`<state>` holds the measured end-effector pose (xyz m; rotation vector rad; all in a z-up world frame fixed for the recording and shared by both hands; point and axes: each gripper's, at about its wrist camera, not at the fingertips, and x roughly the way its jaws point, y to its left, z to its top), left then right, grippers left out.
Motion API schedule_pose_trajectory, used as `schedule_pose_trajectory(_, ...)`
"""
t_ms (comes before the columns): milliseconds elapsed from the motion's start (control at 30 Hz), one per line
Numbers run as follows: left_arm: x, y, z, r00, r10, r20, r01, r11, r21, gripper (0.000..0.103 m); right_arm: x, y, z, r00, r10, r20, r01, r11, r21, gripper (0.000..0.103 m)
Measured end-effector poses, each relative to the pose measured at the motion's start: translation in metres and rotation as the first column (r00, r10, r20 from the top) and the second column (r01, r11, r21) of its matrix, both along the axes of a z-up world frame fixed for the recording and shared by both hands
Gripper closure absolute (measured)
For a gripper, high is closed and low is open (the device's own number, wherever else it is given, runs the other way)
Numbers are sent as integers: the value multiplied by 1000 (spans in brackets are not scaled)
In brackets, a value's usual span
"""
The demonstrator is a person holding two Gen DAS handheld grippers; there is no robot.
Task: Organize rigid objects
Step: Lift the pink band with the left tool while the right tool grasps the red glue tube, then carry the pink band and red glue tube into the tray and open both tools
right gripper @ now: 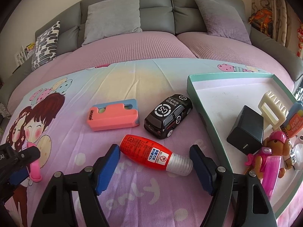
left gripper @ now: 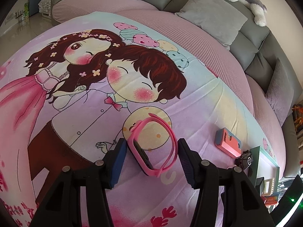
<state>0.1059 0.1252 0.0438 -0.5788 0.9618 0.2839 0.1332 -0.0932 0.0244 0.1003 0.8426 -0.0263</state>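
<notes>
**A:** What does the left wrist view show?

**B:** The left gripper (left gripper: 151, 158) sits low in the frame, fingers spread. A pink watch (left gripper: 151, 145) lies between them on a cartoon-print sheet (left gripper: 75, 113); whether either pad touches it, I cannot tell. At the right edge are a pink and blue block (left gripper: 228, 141), a black toy car (left gripper: 245, 159) and the corner of a green-rimmed tray (left gripper: 265, 149).

**A:** And the right wrist view?

**B:** The right gripper (right gripper: 154, 159) is also spread, at lower centre. A red bottle (right gripper: 151, 151) with a silver cap lies on its side between the fingers, touching neither pad as far as I can see. Just above it sit the block (right gripper: 111, 117), centre left, and the car (right gripper: 168, 115), centre.

**A:** Where is the tray?

**B:** On the right side (right gripper: 198, 94). Inside are a black charger (right gripper: 246, 130), a cream clip (right gripper: 272, 107) and a pink doll (right gripper: 269, 151), crowded toward its right end.

**A:** Is the other gripper visible there?

**B:** Yes, at the left edge (right gripper: 22, 158), with the watch (right gripper: 35, 168) beside it.
</notes>
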Motion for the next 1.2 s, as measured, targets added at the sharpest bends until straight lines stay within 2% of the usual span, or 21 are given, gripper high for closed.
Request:
schedule_pose_trajectory(367,0,-14,17,999,-35,37,34,999,32,46,-14,-7,24,998,13,64,-13,1000,6,25)
schedule_pose_trajectory(667,2,-41,38,993,-99,67,95,994,62,46,-27,-34,50,993,-21,115,18,1000,25,25)
schedule_pose_trajectory(933,11,-89,57,966,-233,110,226,971,73,46,-32,-75,63,988,-89,126,84,996,44,25)
schedule_pose_trajectory(1200,14,-126,68,945,-302,123,290,951,103,46,-41,-121,75,975,-174,140,167,984,61,25)
